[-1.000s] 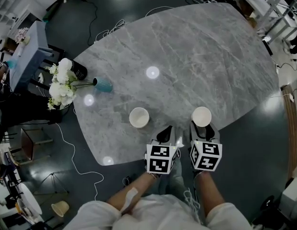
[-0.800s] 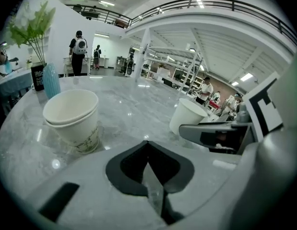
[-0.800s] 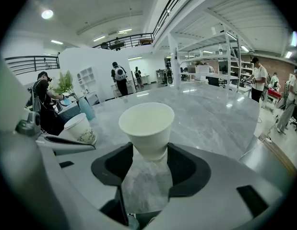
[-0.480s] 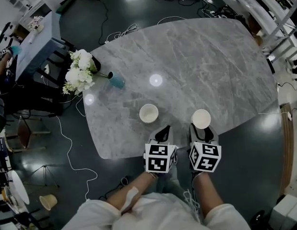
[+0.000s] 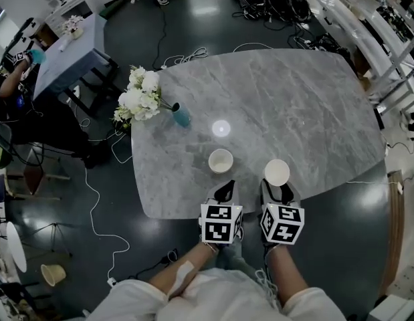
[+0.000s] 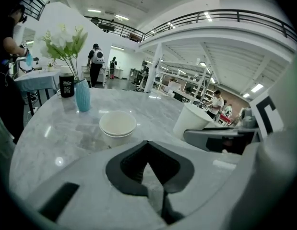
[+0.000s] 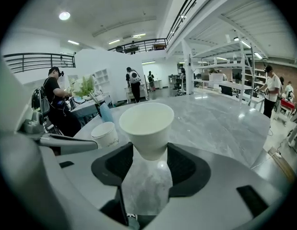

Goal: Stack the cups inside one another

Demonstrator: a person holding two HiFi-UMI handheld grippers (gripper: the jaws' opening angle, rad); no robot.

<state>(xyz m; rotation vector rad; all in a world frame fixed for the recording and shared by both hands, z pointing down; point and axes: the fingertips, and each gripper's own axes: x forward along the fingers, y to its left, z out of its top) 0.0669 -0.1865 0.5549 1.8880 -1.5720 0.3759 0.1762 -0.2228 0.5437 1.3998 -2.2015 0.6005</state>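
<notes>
A white paper cup (image 5: 221, 160) stands on the grey marble table (image 5: 293, 99) near its front edge; in the left gripper view this standing cup (image 6: 118, 124) seems to have a second rim nested in it. My left gripper (image 5: 225, 188) is just behind it, shut and empty, jaws touching (image 6: 147, 145). My right gripper (image 5: 277, 188) is shut on another white cup (image 5: 277, 172), gripped by its lower part and held upright (image 7: 147, 126) a little above the table. That standing cup (image 7: 105, 134) is to the held one's left.
A teal vase (image 5: 182, 117) with white flowers (image 5: 140, 99) stands at the table's left edge, with a black can (image 6: 66, 85) beside it. Cables run over the dark floor. A small table (image 5: 66, 52) and people are at the far left.
Both grippers have shifted left along the table's front edge. The held cup is now closer to the standing cup, and the left gripper sits straight behind it. The head view has also shifted.
</notes>
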